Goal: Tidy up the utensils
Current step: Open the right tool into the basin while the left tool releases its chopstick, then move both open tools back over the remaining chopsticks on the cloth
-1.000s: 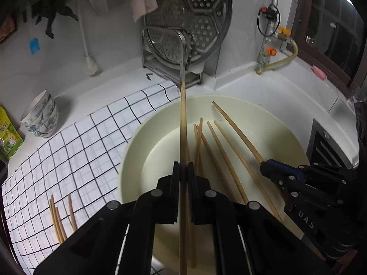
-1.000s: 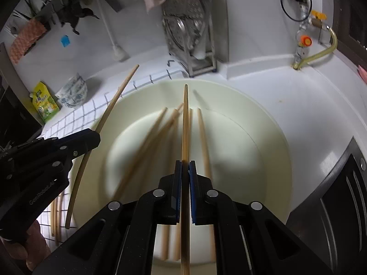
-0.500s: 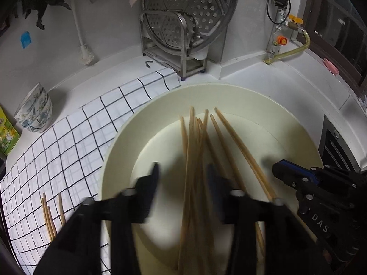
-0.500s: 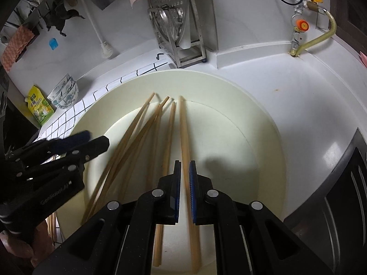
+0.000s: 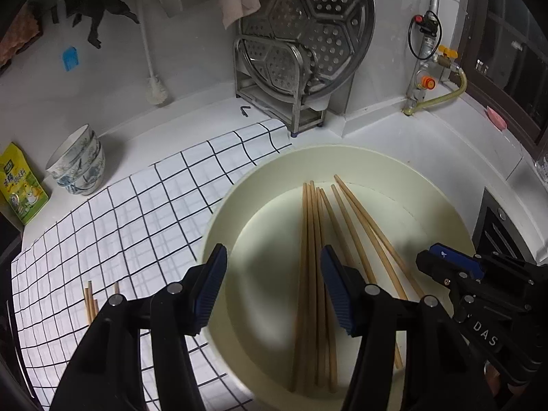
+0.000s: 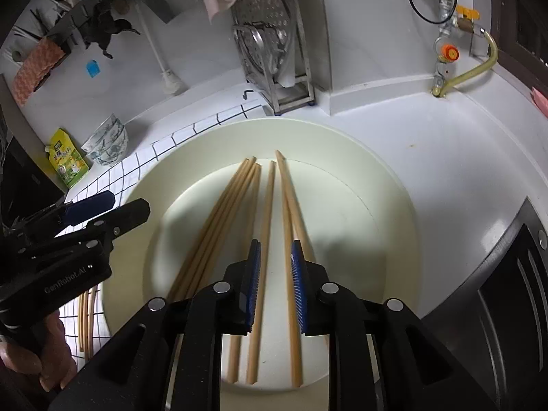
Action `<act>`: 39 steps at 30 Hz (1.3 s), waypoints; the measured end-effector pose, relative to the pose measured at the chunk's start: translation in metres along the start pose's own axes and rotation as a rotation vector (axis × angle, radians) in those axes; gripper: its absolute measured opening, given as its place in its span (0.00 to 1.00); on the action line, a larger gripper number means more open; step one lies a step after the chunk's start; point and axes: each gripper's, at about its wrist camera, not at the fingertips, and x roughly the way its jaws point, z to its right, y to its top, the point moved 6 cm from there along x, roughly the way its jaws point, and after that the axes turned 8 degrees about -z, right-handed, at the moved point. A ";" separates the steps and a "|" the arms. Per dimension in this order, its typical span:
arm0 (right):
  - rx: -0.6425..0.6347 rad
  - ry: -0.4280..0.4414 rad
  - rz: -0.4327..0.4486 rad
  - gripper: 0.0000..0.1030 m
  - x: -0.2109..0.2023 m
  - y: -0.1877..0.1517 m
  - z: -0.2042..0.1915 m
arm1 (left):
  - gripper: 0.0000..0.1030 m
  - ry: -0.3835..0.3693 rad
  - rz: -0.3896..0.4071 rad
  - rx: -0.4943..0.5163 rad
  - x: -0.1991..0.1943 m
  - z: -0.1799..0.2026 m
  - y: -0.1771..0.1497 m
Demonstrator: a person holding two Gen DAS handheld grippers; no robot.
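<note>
Several wooden chopsticks (image 5: pixel 310 257) lie inside a cream round basin (image 5: pixel 376 161), also seen in the right wrist view (image 6: pixel 263 226) within the basin (image 6: pixel 404 212). My left gripper (image 5: pixel 274 286) is open and empty above the basin's left side. My right gripper (image 6: pixel 275 281) is open and empty, hovering over the chopsticks; it also shows in the left wrist view (image 5: pixel 445 263). A few more chopsticks (image 5: pixel 90 299) lie on the checked cloth (image 5: pixel 120 212) to the left.
A metal rack with a perforated steamer plate (image 5: pixel 301 48) stands behind the basin. Stacked bowls (image 5: pixel 77 161) and a yellow-green packet (image 5: pixel 20 185) sit at the left. A gas valve and hose (image 5: pixel 428 85) are at the back right. A stove edge (image 6: pixel 513 291) is at right.
Both grippers were shut on a chopstick each a second ago. They have opened, the chopsticks now lie in the basin, and both grippers have lifted a little.
</note>
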 end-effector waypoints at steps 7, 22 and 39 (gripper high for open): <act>-0.032 0.001 0.029 0.24 -0.017 -0.001 -0.025 | 0.56 0.018 0.041 -0.029 -0.029 -0.027 -0.007; -0.207 0.073 0.016 0.33 -0.014 -0.010 -0.136 | 0.67 0.113 0.084 -0.184 -0.073 -0.135 -0.051; -0.379 0.147 -0.138 0.47 0.040 -0.062 -0.258 | 0.79 0.243 -0.012 -0.415 -0.074 -0.267 -0.147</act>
